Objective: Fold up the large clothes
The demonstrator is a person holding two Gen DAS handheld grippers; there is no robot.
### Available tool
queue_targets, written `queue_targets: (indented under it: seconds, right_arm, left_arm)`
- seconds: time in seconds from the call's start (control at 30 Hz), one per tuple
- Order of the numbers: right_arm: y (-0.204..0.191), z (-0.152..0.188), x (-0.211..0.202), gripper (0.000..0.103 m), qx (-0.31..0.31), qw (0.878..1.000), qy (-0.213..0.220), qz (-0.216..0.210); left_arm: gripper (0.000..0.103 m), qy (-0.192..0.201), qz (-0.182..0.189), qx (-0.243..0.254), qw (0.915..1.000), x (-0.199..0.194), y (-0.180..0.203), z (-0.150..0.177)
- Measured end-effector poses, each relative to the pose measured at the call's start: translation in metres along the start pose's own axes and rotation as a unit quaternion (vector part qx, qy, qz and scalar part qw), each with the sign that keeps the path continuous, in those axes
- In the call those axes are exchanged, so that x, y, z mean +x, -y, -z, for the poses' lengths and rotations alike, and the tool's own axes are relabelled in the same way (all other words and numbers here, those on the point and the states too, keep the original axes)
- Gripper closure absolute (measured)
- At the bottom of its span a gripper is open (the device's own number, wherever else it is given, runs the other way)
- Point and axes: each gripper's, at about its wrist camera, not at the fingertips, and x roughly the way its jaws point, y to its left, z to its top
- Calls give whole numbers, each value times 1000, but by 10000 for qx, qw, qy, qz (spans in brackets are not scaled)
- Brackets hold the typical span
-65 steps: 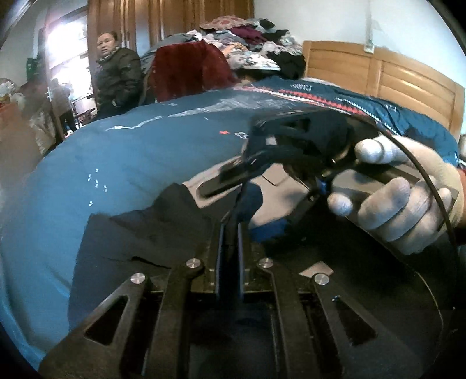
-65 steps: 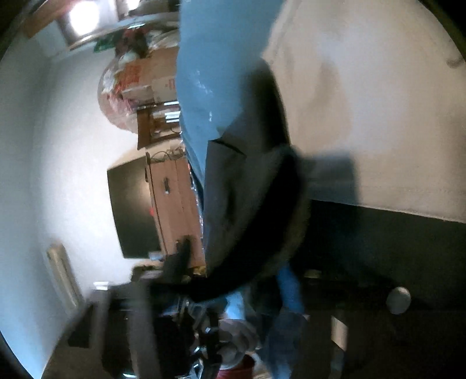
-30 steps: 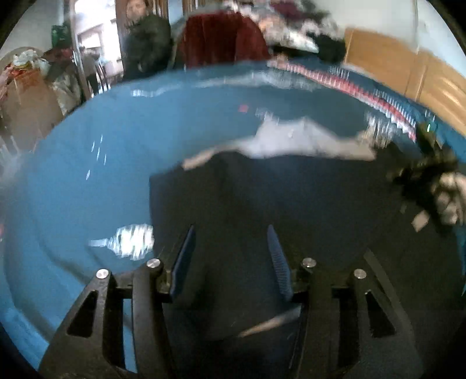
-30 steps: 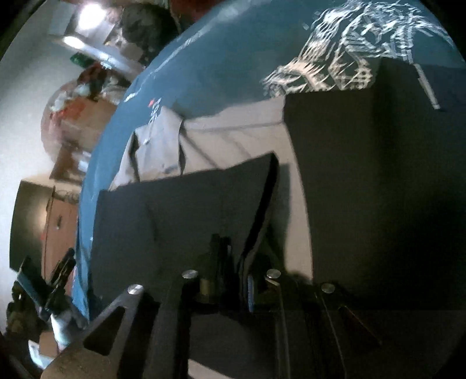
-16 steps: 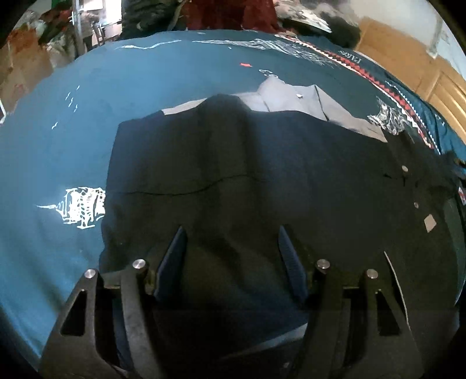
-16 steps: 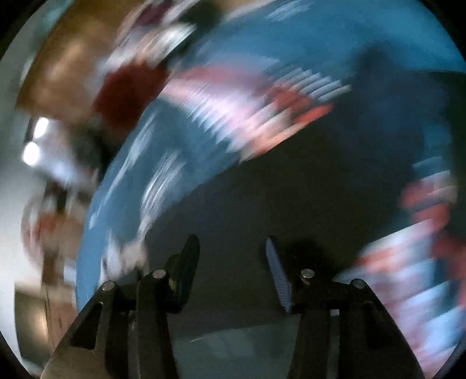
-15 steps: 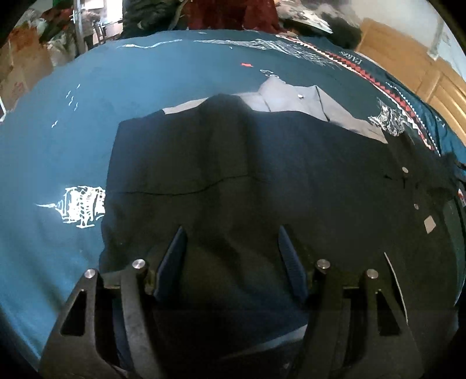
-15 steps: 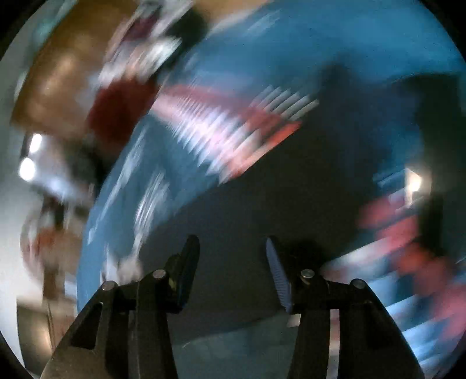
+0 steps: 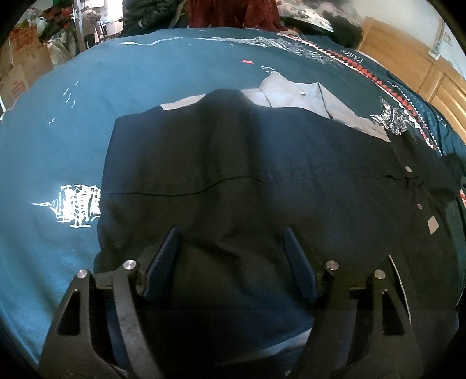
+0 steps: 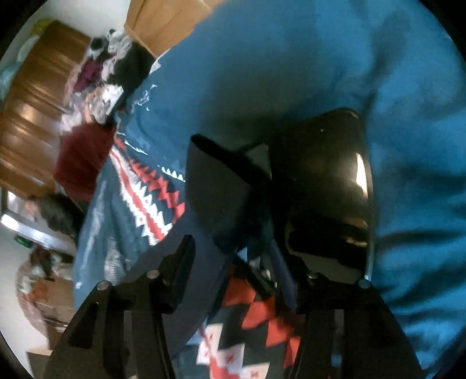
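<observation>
A lived-in home bedroom: a bed under a teal patterned bedspread (image 9: 174,87) fills the near view, its wooden headboard (image 9: 422,78) at far right, heaped clothes (image 9: 314,11) beyond, and cardboard boxes (image 9: 23,64) stacked at far left.

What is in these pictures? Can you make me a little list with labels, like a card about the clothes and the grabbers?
Place: a bed with a teal bedspread
Main garment: dark navy shirt, lying folded on the bedspread
Under it: a grey shirt, its collar sticking out at the far side
Left gripper: open, above the near edge of the navy shirt, holding nothing
Right gripper: open, pointing at dark cloth and the red and white zigzag border; the picture is blurred
Background: a pile of clothes and a wooden headboard
</observation>
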Motion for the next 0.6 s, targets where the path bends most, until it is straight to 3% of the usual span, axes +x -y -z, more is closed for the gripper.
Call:
queue_targets:
  seconds: [0.1, 0.17, 0.27, 0.37, 0.47, 0.6]
  right_arm:
    - [-15, -1, 8, 48, -277, 9994, 122, 191]
    - [-24, -4, 12, 78, -568, 9974, 122, 418]
    - [-52, 5, -12, 80, -1095, 9902, 601, 617]
    - [-117, 35, -53, 82, -2029, 9699, 1163, 677]
    - [-180, 68, -85, 89, -2595, 9557, 1385, 147]
    - [-298, 136, -98, 89, -3217, 9330, 1066, -1210]
  left_arm:
    - [29, 7, 6, 3, 10000, 1, -1, 0]
    - [29, 13, -8, 8, 10000, 1, -1, 0]
    - [29, 34, -7, 7, 10000, 1, -1, 0]
    - [27, 73, 98, -33, 9999, 1, -3, 1]
    - [25, 97, 217, -62, 9997, 0, -5, 1]
    - [25, 186, 380, -201, 9989, -5, -10, 0]
